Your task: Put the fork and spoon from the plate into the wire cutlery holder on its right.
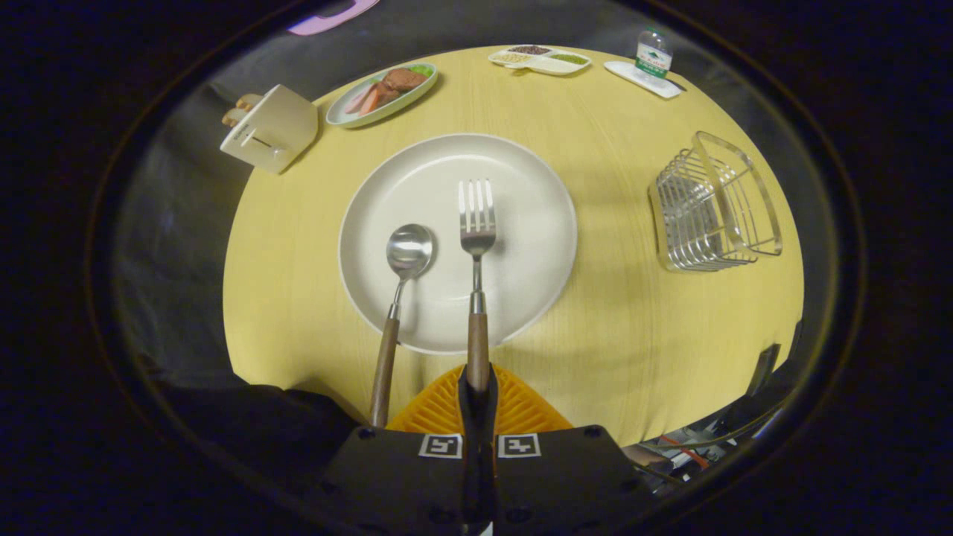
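Note:
A fork (476, 223) with a wooden handle points away from me over the white plate (521, 186), tines toward the far rim. My gripper (477, 387) is shut on the end of its handle, both fingers pressed against it. To its left, a spoon (408, 253) with the same kind of handle lies with its bowl on the plate and its handle running off the near rim, beside my fingers. The wire cutlery holder (711, 205) stands on the yellow table (633, 320) to the right of the plate, beyond my fingers.
A beige block-shaped rack (269, 128) stands at the table's far left. Behind the plate are an oval dish of food (381, 93), a divided snack tray (540, 59) and a small bottle (654, 52) on a white tray. The table's near edge lies just ahead of my fingers.

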The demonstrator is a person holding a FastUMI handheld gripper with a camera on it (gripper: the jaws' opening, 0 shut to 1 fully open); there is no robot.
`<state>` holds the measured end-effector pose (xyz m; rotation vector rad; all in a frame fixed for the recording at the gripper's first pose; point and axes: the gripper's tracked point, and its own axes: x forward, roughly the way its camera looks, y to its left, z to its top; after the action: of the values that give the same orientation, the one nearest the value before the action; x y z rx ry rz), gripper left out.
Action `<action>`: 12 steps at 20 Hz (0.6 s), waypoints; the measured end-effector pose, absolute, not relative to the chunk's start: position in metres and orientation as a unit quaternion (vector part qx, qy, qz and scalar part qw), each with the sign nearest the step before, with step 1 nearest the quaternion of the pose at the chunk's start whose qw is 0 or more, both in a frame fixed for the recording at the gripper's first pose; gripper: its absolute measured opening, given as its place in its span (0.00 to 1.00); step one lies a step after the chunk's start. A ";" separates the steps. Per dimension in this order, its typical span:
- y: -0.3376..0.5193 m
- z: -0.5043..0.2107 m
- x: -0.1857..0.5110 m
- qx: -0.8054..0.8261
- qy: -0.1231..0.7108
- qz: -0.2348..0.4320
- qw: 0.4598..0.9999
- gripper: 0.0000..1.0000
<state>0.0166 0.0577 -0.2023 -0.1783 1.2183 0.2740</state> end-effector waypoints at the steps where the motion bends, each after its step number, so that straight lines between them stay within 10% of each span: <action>1: 0.055 -0.197 0.015 -0.082 0.569 0.127 0.808 0.04; 12: -0.009 -0.099 0.028 -0.066 0.541 0.093 0.833 0.04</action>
<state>0.0284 -0.0092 -0.0985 -0.1404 1.1473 0.1964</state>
